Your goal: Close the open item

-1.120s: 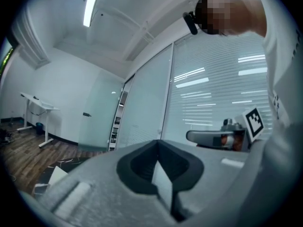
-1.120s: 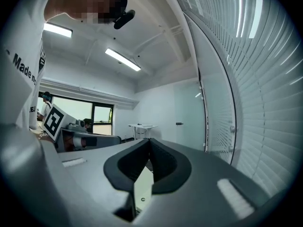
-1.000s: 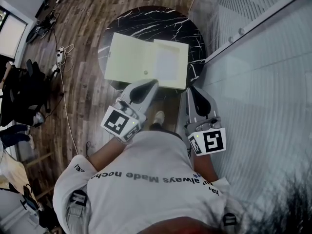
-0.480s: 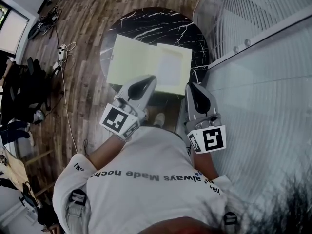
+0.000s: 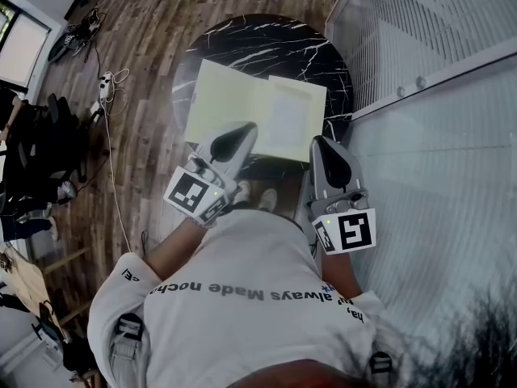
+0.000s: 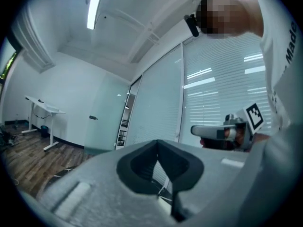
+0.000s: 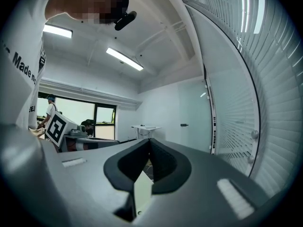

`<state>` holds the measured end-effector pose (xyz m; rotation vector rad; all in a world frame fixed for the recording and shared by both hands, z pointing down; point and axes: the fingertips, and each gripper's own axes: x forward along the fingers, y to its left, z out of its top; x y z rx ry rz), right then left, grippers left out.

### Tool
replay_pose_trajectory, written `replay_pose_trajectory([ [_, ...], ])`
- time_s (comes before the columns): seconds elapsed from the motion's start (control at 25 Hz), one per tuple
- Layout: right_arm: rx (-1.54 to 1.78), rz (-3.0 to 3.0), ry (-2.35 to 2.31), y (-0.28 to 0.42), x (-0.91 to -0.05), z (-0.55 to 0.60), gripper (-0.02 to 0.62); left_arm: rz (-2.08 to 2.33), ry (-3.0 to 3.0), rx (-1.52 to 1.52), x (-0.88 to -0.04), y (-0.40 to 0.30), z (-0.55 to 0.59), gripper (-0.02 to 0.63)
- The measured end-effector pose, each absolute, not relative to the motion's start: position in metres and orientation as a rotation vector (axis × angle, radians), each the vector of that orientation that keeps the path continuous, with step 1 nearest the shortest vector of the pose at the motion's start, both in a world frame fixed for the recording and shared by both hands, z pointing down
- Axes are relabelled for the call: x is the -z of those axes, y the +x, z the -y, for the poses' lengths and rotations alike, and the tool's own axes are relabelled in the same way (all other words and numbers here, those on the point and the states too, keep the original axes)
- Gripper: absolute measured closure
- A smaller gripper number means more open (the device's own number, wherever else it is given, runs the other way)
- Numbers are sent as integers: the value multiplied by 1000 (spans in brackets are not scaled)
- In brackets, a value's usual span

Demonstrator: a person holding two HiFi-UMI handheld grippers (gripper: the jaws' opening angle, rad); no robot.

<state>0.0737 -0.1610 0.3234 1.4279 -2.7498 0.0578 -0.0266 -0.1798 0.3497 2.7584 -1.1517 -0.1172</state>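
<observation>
Left claw: clenched, with the two dark jaw tips meeting and nothing between them. From the head view it points across the desk's near edge, and its tip lies over the near edge of the folder's left leaf.
Right claw: clenched, tips together. A thin pale sliver shows in the slot behind the tips, and it is unclear whether the jaws pinch it. From the head view its tip sits at the folder's near right corner.
Folder: pale yellow, lying open and flat on the near half of the desk. The left leaf is plain and the right leaf carries a whiter panel. Its near edge reaches the desk's near edge.
Desk: round, black with white veins, bare along its far edge.
Hard to tell: whether either claw touches the folder. The left claw covers part of the folder's near edge. The desk's near edge is partly hidden by the folder and both claws.
Left of the desk: a wooden floor, a white power strip with its cable trailing towards the viewer, and dark chairs cut off at the frame edge.
Below the claws: the person's white shirt fills the foreground, and a shoe shows between the two claws.
Right of the desk: a glass wall with blinds, close beside the right claw.
</observation>
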Motion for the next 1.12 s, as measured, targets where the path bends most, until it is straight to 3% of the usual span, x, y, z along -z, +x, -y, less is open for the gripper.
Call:
replay_pose_trajectory([
  [0.16,-68,2747,1430,74,-328,164,594,1120,2763,76,-377,-29,177,599],
  [0.24,-72,2744,1430,74,-329,166,594,1108,2740,16,-400,-32,177,550],
  [0.56,-87,2739,1428,73,-333,171,594,1116,2541,-259,-522,-60,171,491],
  [0.8,-106,2737,1412,71,-338,176,594,1107,2375,-427,-614,-87,160,478],
  [1.12,-96,2731,1405,73,-341,182,594,1128,2106,-431,-705,-122,150,468],
])
